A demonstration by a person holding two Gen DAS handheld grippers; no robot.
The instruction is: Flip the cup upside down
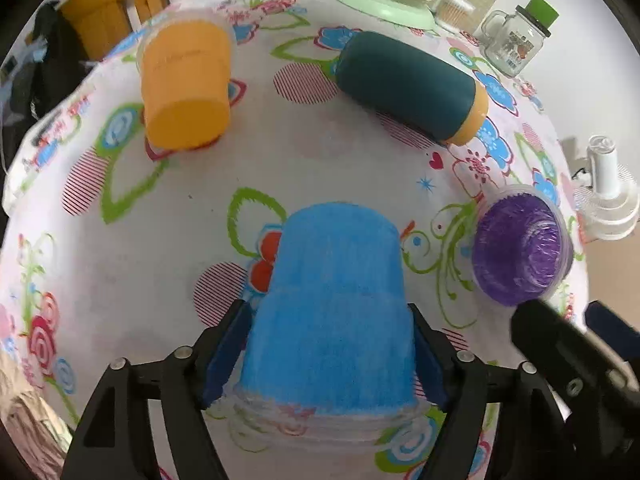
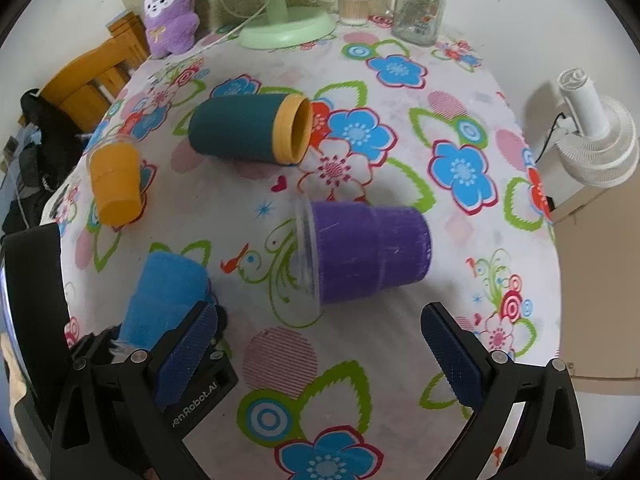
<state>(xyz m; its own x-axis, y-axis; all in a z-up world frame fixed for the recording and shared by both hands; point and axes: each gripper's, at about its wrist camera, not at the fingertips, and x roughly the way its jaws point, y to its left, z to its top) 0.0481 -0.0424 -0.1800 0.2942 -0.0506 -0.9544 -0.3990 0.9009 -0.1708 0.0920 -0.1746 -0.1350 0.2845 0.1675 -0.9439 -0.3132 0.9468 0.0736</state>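
My left gripper [image 1: 330, 344] is shut on a blue cup [image 1: 332, 308], holding it by its sides with the base pointing away from me and the clear rim toward me. The blue cup also shows in the right wrist view [image 2: 164, 296], low at the left, with the left gripper on it. A purple cup [image 2: 366, 254] lies on its side on the flowered tablecloth [image 2: 400, 132], its clear rim to the left. My right gripper [image 2: 320, 344] is open and empty, just in front of the purple cup. The purple cup shows at the right in the left wrist view [image 1: 518, 250].
An orange cup [image 1: 186, 88] and a dark teal cup with an orange rim [image 1: 412, 88] lie on their sides farther back. A green fan [image 2: 280, 12], a purple plush toy [image 2: 170, 12], a glass jar [image 2: 420, 4] and a small container stand at the back edge. A white fan [image 2: 592, 132] stands beyond the right edge.
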